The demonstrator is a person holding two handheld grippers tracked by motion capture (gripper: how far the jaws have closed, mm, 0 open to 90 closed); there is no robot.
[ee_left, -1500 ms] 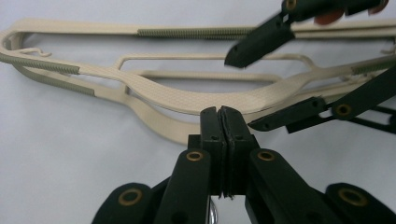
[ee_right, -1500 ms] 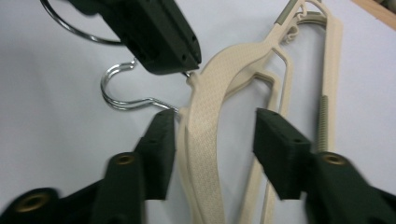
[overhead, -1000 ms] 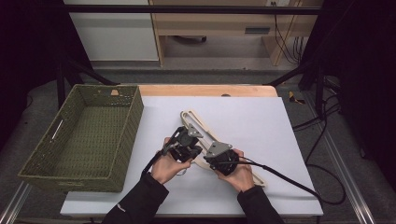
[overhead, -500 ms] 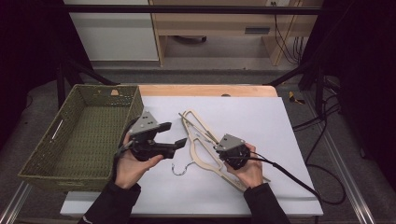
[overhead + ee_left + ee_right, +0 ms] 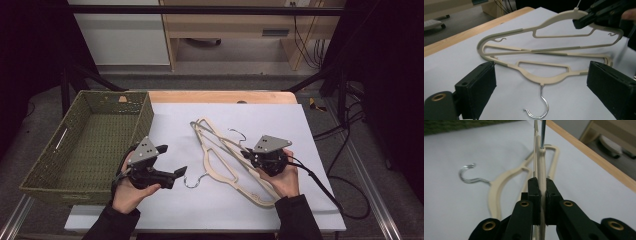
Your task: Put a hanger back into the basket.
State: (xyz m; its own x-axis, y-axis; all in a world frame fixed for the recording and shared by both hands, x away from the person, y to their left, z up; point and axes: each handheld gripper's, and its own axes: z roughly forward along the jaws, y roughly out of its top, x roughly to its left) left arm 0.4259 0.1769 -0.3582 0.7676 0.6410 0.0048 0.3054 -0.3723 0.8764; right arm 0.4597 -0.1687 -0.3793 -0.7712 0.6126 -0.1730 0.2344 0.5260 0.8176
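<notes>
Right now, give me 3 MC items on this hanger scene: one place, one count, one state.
1. Where does the green basket sit?
A. at the table's left edge
B. at its right edge
C. on the hangers

2. How many cream hangers are there?
A. one
B. two
C. four

3. What are the right tongs doing?
A. standing open over bare paper
B. shut on the upper hanger
C. gripping the basket rim

Key: 1 A, the high view shows it left of the white sheet. 2 B, the lower hanger lies flat under the clamped one. 3 B, the jaws press the hanger's edge; the left tongs stand open.
</notes>
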